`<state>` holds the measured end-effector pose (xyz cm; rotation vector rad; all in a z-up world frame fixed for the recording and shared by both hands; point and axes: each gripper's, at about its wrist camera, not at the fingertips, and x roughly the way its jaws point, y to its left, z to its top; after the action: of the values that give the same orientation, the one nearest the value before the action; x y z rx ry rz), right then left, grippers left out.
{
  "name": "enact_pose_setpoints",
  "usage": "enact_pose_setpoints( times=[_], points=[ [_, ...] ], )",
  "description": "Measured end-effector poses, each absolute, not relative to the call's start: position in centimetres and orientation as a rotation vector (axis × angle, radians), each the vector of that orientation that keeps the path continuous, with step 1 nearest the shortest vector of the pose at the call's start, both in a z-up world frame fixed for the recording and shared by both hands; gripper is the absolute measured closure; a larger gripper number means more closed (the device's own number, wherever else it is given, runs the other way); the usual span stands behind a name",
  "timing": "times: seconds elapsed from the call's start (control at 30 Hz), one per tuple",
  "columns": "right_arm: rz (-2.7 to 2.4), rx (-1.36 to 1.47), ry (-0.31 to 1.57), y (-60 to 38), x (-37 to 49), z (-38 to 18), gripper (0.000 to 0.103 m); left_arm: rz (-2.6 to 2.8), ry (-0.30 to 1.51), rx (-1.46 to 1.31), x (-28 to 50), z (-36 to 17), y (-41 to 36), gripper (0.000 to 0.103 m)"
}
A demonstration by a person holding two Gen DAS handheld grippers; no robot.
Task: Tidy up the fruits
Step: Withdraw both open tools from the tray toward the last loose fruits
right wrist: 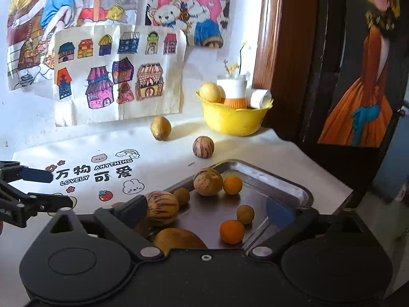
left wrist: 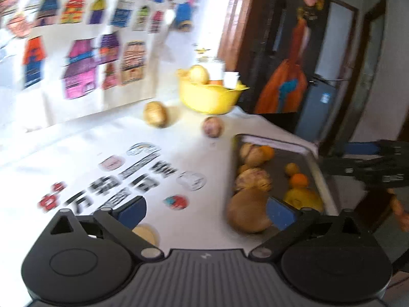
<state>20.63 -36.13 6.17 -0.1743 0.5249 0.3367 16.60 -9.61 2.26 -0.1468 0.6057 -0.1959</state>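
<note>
The white table (right wrist: 255, 148) is carrying a metal tray (right wrist: 294, 186) holding striped melons (right wrist: 207, 181), a brown fruit and small oranges (right wrist: 232, 231). Two more fruits are lying loose by the yellow bowl (right wrist: 232, 122). Both the left gripper (left wrist: 204, 212) and right gripper (right wrist: 204, 212) are gaping wide, gripping nothing.

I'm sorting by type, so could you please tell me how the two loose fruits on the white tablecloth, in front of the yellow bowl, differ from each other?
The plain yellow-tan oval fruit lies farther back, near the drawing of houses; the purple-streaked round fruit lies nearer the metal tray. The oval fruit has an unmarked skin; the streaked fruit carries dark stripes. The oval one is elongated, the streaked one nearly spherical. Both rest on the tablecloth, outside the tray and the yellow plastic bowl.
</note>
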Motion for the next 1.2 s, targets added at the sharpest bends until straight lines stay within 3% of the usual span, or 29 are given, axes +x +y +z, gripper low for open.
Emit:
enact_pose_setpoints(
  times=[0.57,1.2],
  points=[
    [0.129,-0.112,0.448,-29.0,7.0,2.7,0.001,-0.057,0.69,-0.285,10.0,-0.8,-2.5,0.001],
    [0.199,0.155,0.557,-25.2,4.3,0.5,0.001,0.023,0.66,-0.25,7.0,0.3,-0.3,0.0]
  ],
)
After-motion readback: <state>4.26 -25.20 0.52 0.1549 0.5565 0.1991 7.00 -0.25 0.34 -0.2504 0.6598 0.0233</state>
